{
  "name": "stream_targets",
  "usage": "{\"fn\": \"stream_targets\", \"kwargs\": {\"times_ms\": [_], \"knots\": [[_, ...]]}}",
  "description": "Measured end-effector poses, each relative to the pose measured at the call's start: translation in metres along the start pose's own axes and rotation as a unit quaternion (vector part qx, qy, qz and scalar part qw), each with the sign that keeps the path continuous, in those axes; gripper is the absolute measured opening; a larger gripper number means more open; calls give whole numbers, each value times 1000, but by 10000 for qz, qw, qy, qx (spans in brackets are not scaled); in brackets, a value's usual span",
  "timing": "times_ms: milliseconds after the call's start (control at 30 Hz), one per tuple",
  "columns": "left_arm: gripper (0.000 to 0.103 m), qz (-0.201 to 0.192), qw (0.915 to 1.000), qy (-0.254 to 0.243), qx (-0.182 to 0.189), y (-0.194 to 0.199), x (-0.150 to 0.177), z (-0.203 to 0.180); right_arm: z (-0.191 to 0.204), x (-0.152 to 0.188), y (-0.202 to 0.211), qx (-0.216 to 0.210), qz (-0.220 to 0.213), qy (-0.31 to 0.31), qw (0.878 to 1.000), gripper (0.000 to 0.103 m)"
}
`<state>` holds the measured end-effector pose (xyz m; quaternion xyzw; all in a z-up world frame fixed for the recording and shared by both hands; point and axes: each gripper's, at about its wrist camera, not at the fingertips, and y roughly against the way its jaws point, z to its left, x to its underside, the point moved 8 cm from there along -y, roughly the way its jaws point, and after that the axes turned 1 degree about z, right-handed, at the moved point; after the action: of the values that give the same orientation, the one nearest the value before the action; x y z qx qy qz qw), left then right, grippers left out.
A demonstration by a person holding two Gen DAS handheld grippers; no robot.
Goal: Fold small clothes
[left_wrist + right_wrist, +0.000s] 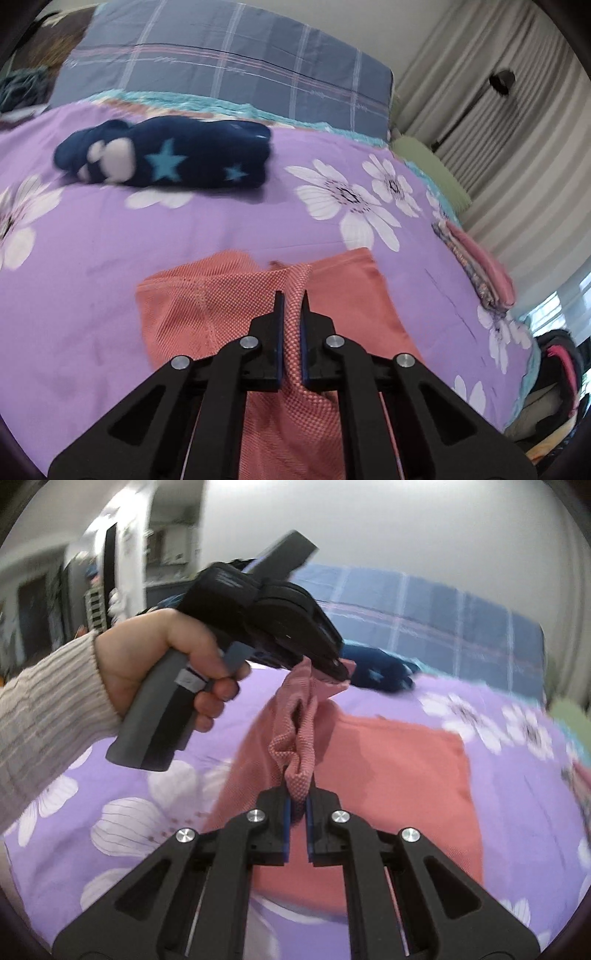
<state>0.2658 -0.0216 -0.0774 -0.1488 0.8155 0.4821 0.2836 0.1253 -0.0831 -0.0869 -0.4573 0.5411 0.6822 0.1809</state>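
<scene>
A small coral-pink knit garment (192, 314) (399, 760) lies on the purple flowered bedsheet (110, 236). My left gripper (292, 297) is shut on a bunched edge of it, and the cloth runs up between the blue-padded fingers. In the right wrist view the left gripper (341, 674) hangs above the bed in a person's hand (155, 664), pinching the same edge. My right gripper (298, 794) is shut on the other end of that lifted edge, which sags as a gathered strip between the two grippers. The rest of the garment stays flat on the sheet.
A folded navy garment with light blue stars (173, 155) (380, 672) lies further back on the bed. A plaid blue pillow (236, 55) sits behind it. A folded stack of pink and patterned cloth (480, 269) rests at the bed's right edge, near curtains (498, 110).
</scene>
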Motion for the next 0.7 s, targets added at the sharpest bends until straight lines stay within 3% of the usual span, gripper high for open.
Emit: {"fn": "stream_targets", "kwargs": {"times_ms": [233,367,400,433,467,567,633,700], "knots": [[5,305,9982,-510,-101,-46,-10,-66,-83,22,5,-184,207,-1166,9928,6],[7,518,9924,-889,-671,-62,-3,-76,-100,44,3,-764,532,-1692,9812,6],[14,553,9910,-939,-774,-64,0,-75,-99,49,0,-949,636,-1823,9766,6],[32,587,9892,-966,-933,-64,4,-71,-98,56,-4,-1139,761,-1956,9711,6],[41,562,9887,-939,-1028,-60,6,-67,-96,61,-5,-1225,846,-2032,9678,6],[45,309,9856,-1043,-1292,-37,12,-58,-97,72,-12,-1307,1019,-2171,9620,6],[58,149,9812,-1235,-1474,-17,20,-58,-96,72,-12,-1406,1039,-2258,9584,6],[61,42,9758,-1488,-1605,5,35,-60,-94,71,-10,-1469,1047,-2274,9570,7]]}}
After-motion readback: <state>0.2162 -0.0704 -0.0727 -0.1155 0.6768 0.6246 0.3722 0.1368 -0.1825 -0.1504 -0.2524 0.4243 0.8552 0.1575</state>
